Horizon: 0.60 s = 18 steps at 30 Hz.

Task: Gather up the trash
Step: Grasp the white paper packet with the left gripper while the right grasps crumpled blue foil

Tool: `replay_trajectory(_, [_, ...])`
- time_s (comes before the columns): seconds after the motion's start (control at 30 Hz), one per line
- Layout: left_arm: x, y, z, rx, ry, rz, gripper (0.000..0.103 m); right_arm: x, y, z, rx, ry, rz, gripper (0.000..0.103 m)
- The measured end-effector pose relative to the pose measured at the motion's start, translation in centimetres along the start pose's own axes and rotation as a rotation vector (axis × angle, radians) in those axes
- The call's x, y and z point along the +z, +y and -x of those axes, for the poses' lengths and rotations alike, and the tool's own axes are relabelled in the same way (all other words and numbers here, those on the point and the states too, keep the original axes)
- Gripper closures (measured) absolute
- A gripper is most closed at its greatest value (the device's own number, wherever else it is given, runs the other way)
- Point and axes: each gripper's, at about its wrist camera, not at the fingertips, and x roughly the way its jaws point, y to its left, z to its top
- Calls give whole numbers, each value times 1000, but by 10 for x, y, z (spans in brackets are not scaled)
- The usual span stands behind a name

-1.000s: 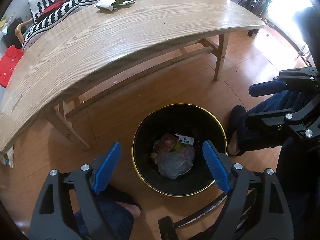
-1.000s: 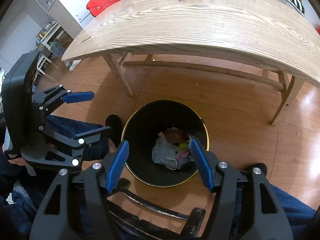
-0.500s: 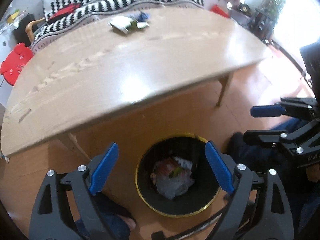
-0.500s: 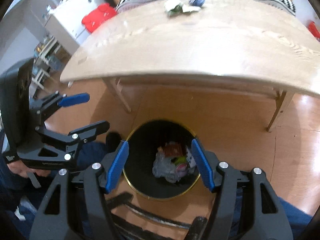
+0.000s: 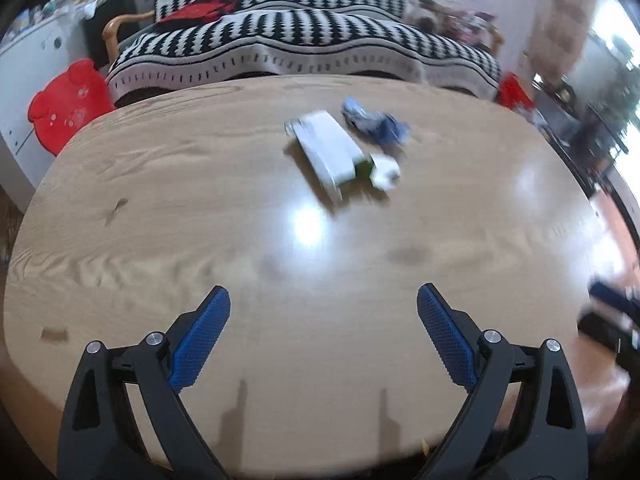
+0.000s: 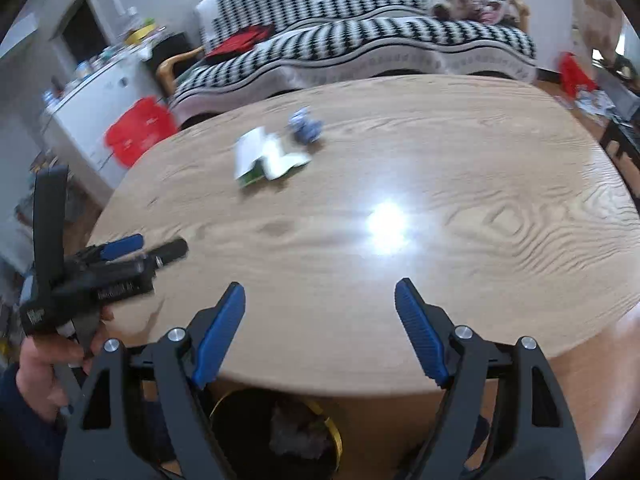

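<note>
Overhead, both tongs, left [image 5: 322, 312] and right [image 6: 320, 304], widening and empty above a glossy wooden table [image 5: 200, 240] with blurred, seemingly paper litter [image 5: 326, 152]

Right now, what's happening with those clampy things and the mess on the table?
A person is tidying up trash with a gripper in each hand. Both the left gripper and the right gripper hover above the near side of the wooden table, jaws opening with nothing between them. Farther across the table lie a white carton, a crumpled blue wrapper and a small white wad. The black bin sits under the table's near edge with trash already inside.
</note>
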Motion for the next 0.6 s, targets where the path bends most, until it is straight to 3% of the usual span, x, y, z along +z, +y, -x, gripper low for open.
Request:
replay_trajectory(0.13, [47,0,-44,0,18,85,11,4,-9,-17,43,58,-73,28])
replay_trajectory(0.33, [95,3,-99,34,22,151,11,0,11,-37,43,124,-9,28])
replay_trajectory(0.53, [101,7,-129,16,47,181,12,28,16,-65,-22,106,64,28])
replay_trajectory(0.6, [100,10,-132,28,29,165,19,43,15,-76,-32,94,89,28])
